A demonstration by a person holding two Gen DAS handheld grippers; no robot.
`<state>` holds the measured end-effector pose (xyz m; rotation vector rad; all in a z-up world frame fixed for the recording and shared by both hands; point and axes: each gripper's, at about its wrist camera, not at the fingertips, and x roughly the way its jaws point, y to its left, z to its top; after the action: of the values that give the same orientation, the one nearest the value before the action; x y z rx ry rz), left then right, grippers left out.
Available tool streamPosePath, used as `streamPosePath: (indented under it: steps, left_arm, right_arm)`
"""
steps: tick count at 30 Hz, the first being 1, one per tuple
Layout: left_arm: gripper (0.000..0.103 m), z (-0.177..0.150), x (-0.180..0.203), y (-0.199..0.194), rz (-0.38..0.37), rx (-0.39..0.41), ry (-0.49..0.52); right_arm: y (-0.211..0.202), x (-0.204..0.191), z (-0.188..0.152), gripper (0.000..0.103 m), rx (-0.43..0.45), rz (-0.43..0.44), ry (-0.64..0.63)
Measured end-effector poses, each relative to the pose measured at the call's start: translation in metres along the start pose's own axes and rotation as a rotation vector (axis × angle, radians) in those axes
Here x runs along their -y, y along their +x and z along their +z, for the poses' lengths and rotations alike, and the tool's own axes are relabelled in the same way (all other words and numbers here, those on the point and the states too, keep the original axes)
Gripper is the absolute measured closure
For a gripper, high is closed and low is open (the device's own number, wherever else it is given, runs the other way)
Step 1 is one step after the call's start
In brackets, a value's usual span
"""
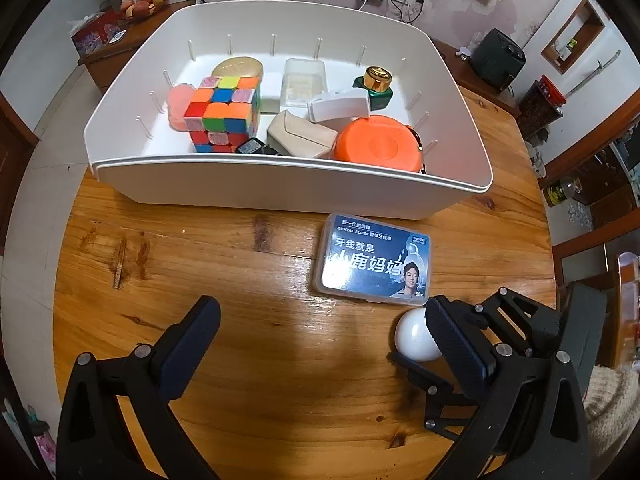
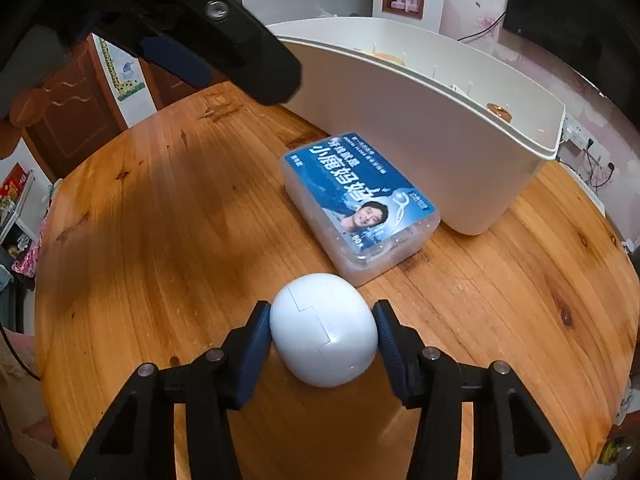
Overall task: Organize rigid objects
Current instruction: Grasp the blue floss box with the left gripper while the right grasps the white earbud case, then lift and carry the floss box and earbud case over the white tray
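Observation:
A white egg-shaped object (image 2: 324, 330) rests on the round wooden table (image 2: 160, 220) between the two fingers of my right gripper (image 2: 323, 340), which touch its sides. It also shows in the left wrist view (image 1: 414, 336), behind my left gripper's right finger. A clear box with a blue label (image 1: 374, 264) (image 2: 358, 204) lies flat between the egg and the white bin (image 1: 280, 196) (image 2: 420, 140). The bin holds a Rubik's cube (image 1: 222, 114), an orange round case (image 1: 380, 144), a green jar (image 1: 376, 86) and several other items. My left gripper (image 1: 320, 340) is open and empty above the table.
The left gripper's finger (image 2: 240, 64) hangs at the upper left of the right wrist view. A side cabinet with a fruit bowl (image 1: 146, 2) stands beyond the table, and a black appliance (image 1: 498, 58) sits at the back right. Bare tabletop lies left of the blue box.

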<state>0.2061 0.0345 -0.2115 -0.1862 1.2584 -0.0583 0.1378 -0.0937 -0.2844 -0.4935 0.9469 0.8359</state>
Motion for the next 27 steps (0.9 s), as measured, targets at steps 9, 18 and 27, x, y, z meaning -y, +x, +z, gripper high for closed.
streamPosePath:
  steps: [9, 18, 27]
  left_arm:
    - [0.001, 0.0, 0.043, 0.027, 0.063, -0.014, 0.125]
    - [0.001, 0.008, 0.07, 0.072, 0.171, -0.047, 0.196]
    - [0.001, 0.011, 0.055, 0.099, 0.157, -0.092, 0.091]
  right_arm:
    - [-0.019, -0.006, -0.028, 0.051, 0.0, -0.074, 0.127]
    - [-0.042, -0.022, -0.061, 0.051, -0.008, -0.097, 0.233]
    - [-0.045, -0.025, -0.064, 0.051, -0.006, -0.106, 0.286]
